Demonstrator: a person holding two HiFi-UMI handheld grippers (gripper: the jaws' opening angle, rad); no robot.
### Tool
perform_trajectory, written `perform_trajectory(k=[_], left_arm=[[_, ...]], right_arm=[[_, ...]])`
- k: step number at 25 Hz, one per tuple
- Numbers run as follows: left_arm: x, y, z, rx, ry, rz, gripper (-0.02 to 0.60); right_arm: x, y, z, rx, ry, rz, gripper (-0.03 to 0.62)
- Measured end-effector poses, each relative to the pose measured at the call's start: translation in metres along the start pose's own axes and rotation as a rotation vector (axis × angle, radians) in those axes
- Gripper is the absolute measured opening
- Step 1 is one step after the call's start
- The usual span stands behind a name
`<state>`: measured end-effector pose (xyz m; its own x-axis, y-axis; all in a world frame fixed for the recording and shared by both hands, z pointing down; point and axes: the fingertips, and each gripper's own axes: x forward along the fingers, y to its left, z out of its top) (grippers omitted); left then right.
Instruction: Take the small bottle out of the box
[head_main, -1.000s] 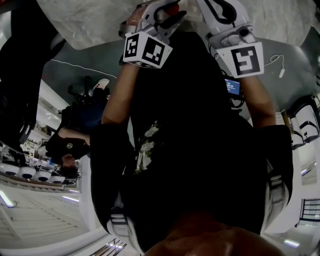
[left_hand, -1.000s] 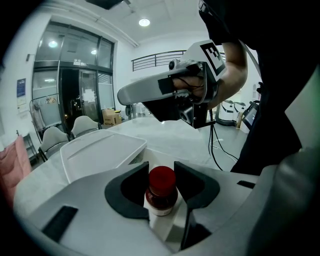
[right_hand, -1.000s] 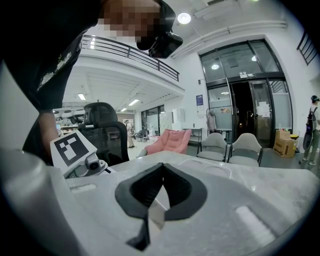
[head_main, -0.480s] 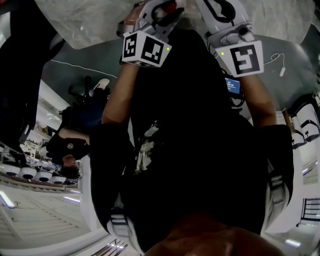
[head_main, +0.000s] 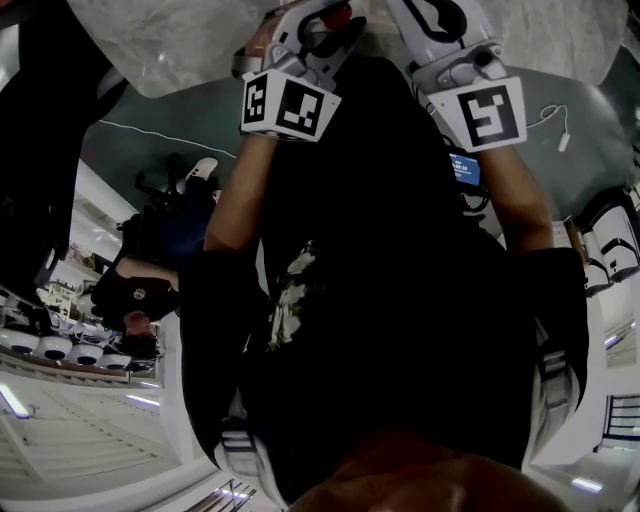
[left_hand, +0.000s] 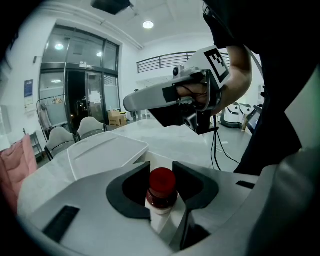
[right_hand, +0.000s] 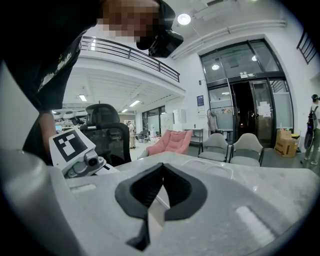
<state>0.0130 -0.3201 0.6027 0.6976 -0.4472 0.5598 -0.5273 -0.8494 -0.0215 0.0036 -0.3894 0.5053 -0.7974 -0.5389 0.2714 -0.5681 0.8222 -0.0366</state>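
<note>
Closing on the red-capped small bottle (left_hand: 162, 190) — left gripper (left_hand: 161, 172) jaws.

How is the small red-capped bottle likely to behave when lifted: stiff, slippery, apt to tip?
The small bottle looks rigid and, being small, probably light. The jaws of the left gripper are closing on its round, smooth red cap, so it might slip or twist between them.
</note>
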Motion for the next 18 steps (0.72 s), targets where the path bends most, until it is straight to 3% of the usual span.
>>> perform_trajectory(k=[18], left_arm=[[-0.01,0.009,0.029,0.001,-0.067,0.021,0.15]], right_arm=[[-0.003,-0.002,0.005,-0.004,-0.008,-0.011,-0.005]])
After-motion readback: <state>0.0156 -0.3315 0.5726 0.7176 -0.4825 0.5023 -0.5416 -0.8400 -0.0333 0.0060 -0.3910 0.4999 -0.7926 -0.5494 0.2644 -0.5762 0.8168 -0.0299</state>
